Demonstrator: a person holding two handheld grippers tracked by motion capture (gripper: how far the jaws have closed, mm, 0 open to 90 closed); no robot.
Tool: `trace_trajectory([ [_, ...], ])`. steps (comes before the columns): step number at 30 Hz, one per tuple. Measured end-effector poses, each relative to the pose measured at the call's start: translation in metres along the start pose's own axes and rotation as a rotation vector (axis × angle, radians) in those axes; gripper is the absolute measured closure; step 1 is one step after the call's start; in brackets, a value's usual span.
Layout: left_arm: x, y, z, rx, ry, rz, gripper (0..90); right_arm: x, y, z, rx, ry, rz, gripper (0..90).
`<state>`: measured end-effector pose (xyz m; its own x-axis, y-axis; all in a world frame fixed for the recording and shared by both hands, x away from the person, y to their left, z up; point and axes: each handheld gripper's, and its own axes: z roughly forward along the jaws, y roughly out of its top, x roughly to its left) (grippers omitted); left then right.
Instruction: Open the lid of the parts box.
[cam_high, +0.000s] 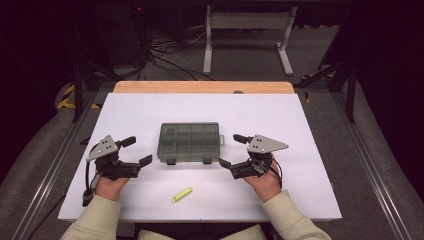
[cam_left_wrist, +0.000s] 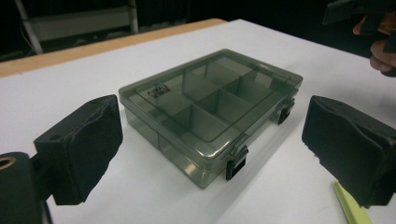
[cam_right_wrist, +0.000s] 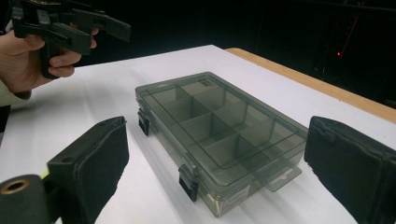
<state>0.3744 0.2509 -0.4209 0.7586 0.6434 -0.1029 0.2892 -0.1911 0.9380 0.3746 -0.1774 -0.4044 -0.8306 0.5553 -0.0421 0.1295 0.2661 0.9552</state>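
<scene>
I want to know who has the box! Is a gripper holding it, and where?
Nothing is held. The left gripper and right gripper are both open, either side of the closed compartment box, apart from it.

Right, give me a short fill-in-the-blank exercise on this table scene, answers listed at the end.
1. The lid of the compartment box is ____.
2. The jaws of the left gripper and the right gripper both stand ____.
3. The small strip lying on the table between the box and the person is ____ in colour.
4. The box's two black latches sit on the side facing the ____.

Missing words: closed; open; yellow-green; person
</scene>
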Motion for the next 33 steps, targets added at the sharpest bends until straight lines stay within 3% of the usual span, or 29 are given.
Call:
trace_trajectory([
  [8,0.001,0.001,0.006,0.083,-0.017,0.028,7.5,-0.004,0.0,0.005,0.048,-0.013,0.013,8.4],
  [15,0.01,-0.001,0.013,0.133,-0.036,0.007,12.3,-0.01,-0.003,0.014,0.111,-0.03,0.035,10.6],
  [25,0.015,-0.007,0.028,0.205,-0.021,-0.017,13.8,-0.014,-0.011,0.027,0.183,-0.033,0.055,13.7],
  [33,0.015,-0.01,0.033,0.245,-0.012,-0.006,15.7,-0.013,-0.018,0.035,0.228,-0.03,0.05,15.6],
])
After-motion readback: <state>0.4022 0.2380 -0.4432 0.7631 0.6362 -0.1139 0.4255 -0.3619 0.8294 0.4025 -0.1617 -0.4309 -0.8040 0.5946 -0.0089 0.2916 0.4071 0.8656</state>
